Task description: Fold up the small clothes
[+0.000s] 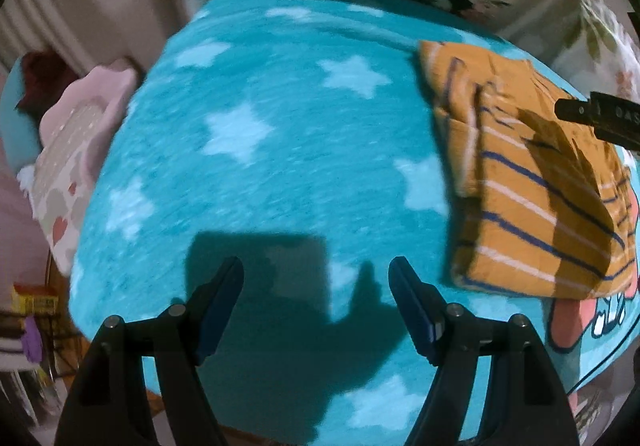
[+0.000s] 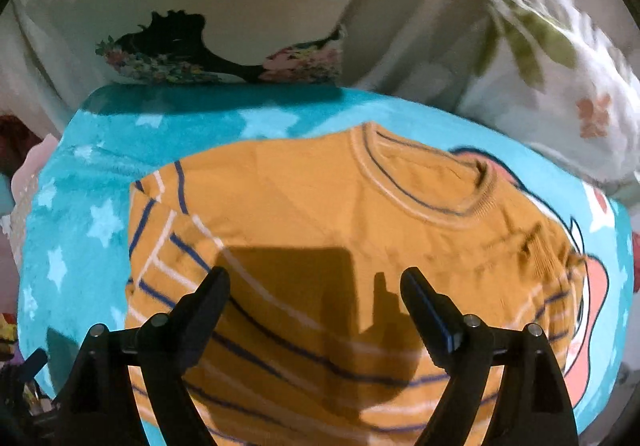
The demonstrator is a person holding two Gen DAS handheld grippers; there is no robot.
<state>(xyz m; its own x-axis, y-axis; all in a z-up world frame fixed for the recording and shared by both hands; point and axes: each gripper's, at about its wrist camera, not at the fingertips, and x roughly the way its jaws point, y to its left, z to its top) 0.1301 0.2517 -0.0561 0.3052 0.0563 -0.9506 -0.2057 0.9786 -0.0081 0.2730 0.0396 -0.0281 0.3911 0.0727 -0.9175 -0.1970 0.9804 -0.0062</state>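
An orange shirt (image 2: 320, 206) with blue and white stripes lies folded on a turquoise star blanket (image 2: 92, 182), its collar toward the far right. My right gripper (image 2: 315, 278) hovers open above the shirt's striped lower half, nothing between its fingers. In the left wrist view the same shirt (image 1: 520, 182) lies at the right, and the tip of the right gripper (image 1: 596, 118) pokes in over it. My left gripper (image 1: 316, 270) stands open over bare blanket (image 1: 260, 106) to the left of the shirt, holding nothing.
A pink pillow with a heart print (image 1: 72, 150) lies off the blanket's left edge. Floral bedding (image 2: 540, 66) rises behind and to the right. A cartoon figure printed on the blanket (image 2: 592, 278) shows beside the shirt. Clutter sits at the lower left (image 1: 32, 326).
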